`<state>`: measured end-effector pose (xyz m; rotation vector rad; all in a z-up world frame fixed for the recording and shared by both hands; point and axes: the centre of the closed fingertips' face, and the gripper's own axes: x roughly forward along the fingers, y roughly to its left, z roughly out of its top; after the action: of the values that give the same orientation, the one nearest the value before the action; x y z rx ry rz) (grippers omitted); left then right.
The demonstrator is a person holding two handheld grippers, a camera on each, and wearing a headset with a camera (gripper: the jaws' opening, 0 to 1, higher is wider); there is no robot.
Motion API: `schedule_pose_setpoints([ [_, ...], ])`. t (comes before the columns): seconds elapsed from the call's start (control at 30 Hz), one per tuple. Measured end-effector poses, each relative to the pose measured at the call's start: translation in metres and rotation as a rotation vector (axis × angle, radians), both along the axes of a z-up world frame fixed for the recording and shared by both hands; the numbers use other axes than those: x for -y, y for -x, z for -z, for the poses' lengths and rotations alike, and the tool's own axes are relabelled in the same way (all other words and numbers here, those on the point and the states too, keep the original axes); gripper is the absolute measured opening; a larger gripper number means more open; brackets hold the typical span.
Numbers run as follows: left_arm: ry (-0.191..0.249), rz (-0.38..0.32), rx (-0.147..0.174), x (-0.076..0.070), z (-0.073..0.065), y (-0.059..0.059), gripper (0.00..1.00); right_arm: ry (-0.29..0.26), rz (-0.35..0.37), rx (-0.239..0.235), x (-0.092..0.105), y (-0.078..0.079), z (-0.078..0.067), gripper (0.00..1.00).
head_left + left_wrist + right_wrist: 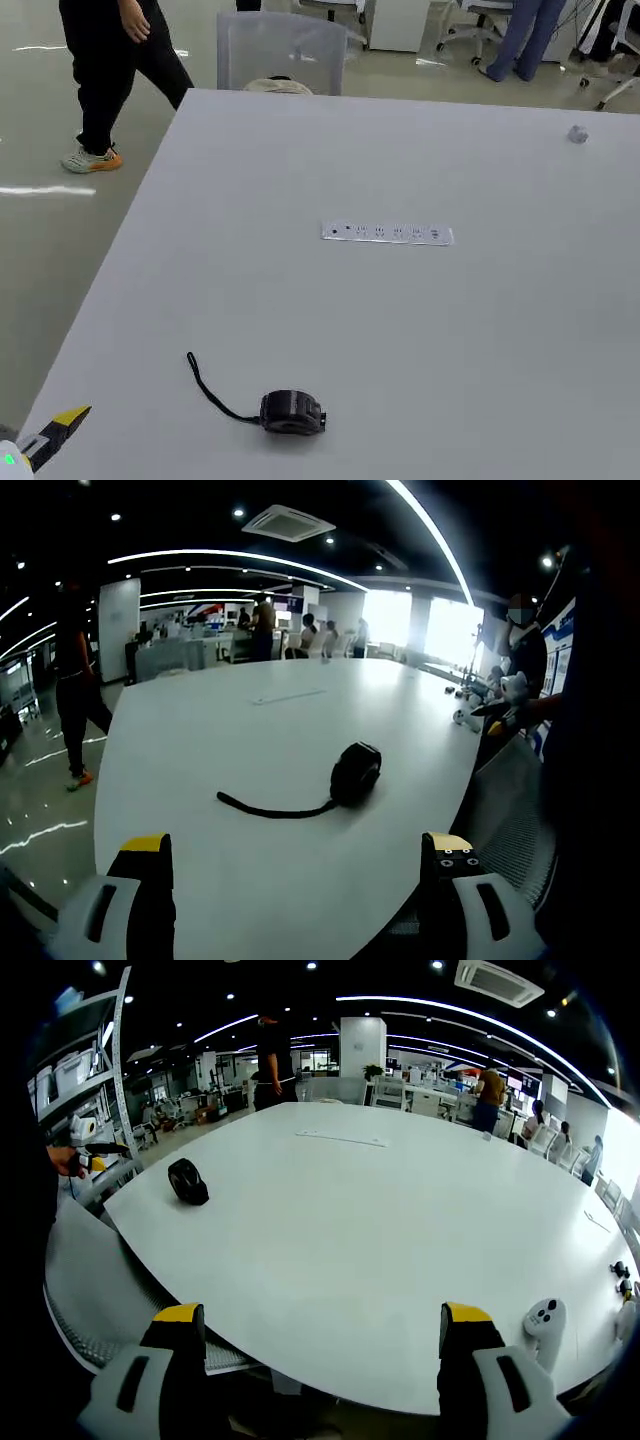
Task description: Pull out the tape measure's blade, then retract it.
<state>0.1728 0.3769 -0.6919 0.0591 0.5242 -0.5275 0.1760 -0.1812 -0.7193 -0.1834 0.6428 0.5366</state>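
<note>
Table (420, 330): broad pale top with a rounded edge.
Person (110, 60): in dark clothes and orange-soled shoes, on the floor beyond the table's far left corner.
Chair (280, 52): translucent grey back, pushed up to the far edge.
Left gripper (300, 855): yellow-tipped jaws spread wide with nothing between them. It is held off the table's near left corner, where one yellow tip (62, 418) enters the head view.
Right gripper (325, 1325): jaws also spread wide and holding nothing, level with the table's near edge.
Power strip (387, 233): flat and white, lying mid-table.
Tape measure (356, 773): dark case resting on the table near its front edge. It lies ahead of the left gripper, slightly right of centre between the lines of the jaws, apart from both. From the right gripper it is well apart, far to the left (187, 1181).
Strap (270, 808): black cord on the tabletop, trailing from the case toward the table's left edge.
Controller (543, 1320): small and white, at the table edge beside the right gripper's right-hand jaw.
</note>
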Motion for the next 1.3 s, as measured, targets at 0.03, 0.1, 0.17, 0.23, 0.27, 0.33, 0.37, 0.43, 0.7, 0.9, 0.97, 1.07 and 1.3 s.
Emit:
schedule_pose_setpoints([
  [0.03,0.001,0.001,-0.001,0.000,0.000,0.000,1.00,0.001,-0.001,0.000,0.000,0.001,0.000,1.00],
  [0.1,0.000,0.003,-0.003,0.001,0.001,0.002,1.00,0.004,-0.003,-0.002,0.001,0.002,0.001,1.00],
  [0.17,0.000,0.001,-0.007,0.002,0.000,0.004,1.00,0.005,-0.002,-0.002,0.002,0.003,0.001,1.00],
  [0.23,0.000,0.000,-0.009,0.003,0.000,0.006,1.00,0.007,-0.002,-0.002,0.002,0.003,0.001,1.00],
  [0.27,0.000,0.002,-0.012,0.003,0.000,0.007,1.00,0.009,-0.003,-0.002,0.003,0.003,0.001,1.00],
  [0.33,-0.004,0.007,-0.017,0.002,0.001,0.008,1.00,0.014,-0.008,-0.001,0.004,0.004,0.000,1.00],
  [0.37,-0.005,0.010,-0.019,0.002,0.001,0.008,1.00,0.015,-0.009,-0.001,0.004,0.003,0.000,1.00],
  [0.43,-0.009,0.015,-0.022,0.002,0.000,0.008,1.00,0.019,-0.011,0.002,0.005,0.002,-0.001,1.00],
  [0.7,-0.045,0.079,-0.031,0.006,0.000,0.000,1.00,0.025,-0.058,-0.001,-0.004,-0.002,-0.002,0.99],
  [0.9,-0.075,0.150,-0.024,0.019,0.000,-0.018,1.00,0.037,-0.119,-0.004,-0.024,-0.012,0.002,0.98],
  [0.97,-0.087,0.177,-0.021,0.026,-0.001,-0.022,1.00,0.036,-0.136,0.001,-0.032,-0.015,0.001,0.98],
  [1.07,-0.100,0.212,-0.015,0.034,-0.003,-0.029,1.00,0.036,-0.162,0.001,-0.042,-0.020,0.001,0.97],
  [1.3,-0.141,0.309,-0.025,0.052,0.000,-0.043,1.00,0.058,-0.254,0.002,-0.067,-0.028,-0.001,0.97],
])
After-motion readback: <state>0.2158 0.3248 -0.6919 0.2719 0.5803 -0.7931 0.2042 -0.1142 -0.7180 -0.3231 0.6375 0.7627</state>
